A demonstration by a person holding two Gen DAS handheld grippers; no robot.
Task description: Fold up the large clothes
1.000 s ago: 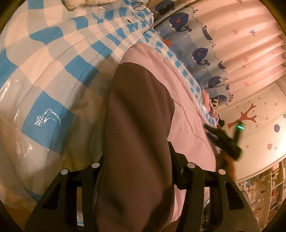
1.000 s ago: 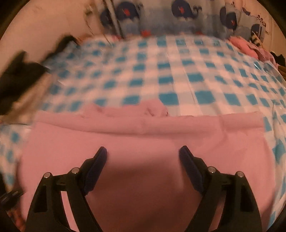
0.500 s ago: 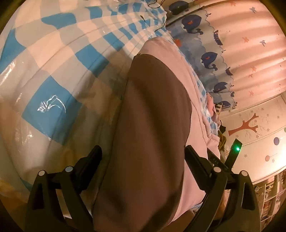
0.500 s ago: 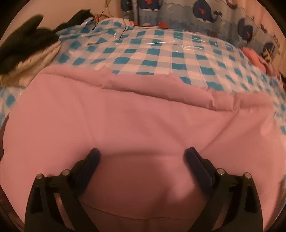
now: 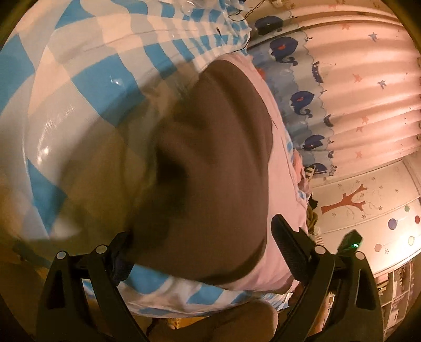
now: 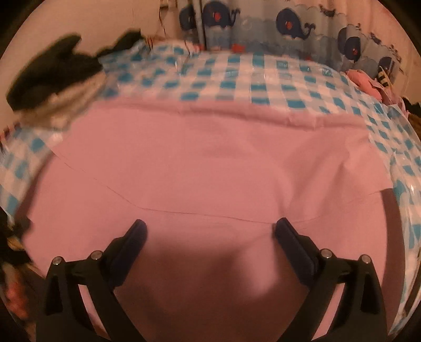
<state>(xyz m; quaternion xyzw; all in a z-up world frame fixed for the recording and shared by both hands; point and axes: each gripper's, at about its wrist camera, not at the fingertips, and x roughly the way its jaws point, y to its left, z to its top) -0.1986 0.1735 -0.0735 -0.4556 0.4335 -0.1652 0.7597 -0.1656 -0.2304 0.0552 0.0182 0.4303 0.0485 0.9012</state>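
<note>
Pink cotton garment (image 6: 200, 163) with a dark brown sleeve panel (image 5: 218, 168) lies spread across the bed, on a glossy blue-and-white checked plastic cover (image 6: 263, 86). From the right wrist view the pink cloth fills most of the bed's near side; its far edge is rolled into a soft ridge running from left to right, and a thin seam line curves across the flat panel just ahead of the tool. A strip of the brown panel shows at the cloth's right edge, beside the shiny cover.

The right gripper (image 6: 210, 234) hangs over the pink cloth with its black jaws spread wide; nothing is pinched between them, and whether the tips brush the fabric I cannot tell.

The left gripper (image 5: 200, 244) is also spread wide. The brown panel lies between and beyond its two fingers, blurred, with the pink body of the garment along its right side; the pads do not press on it. The checked cover (image 5: 79, 79) curves away to the left.

Behind the bed hangs a pale curtain printed with navy whales (image 6: 289, 23). A heap of black and cream clothes (image 6: 55, 79) sits at the bed's far left corner, and a pink crumpled bundle (image 6: 365, 81) lies at the far right.
</note>
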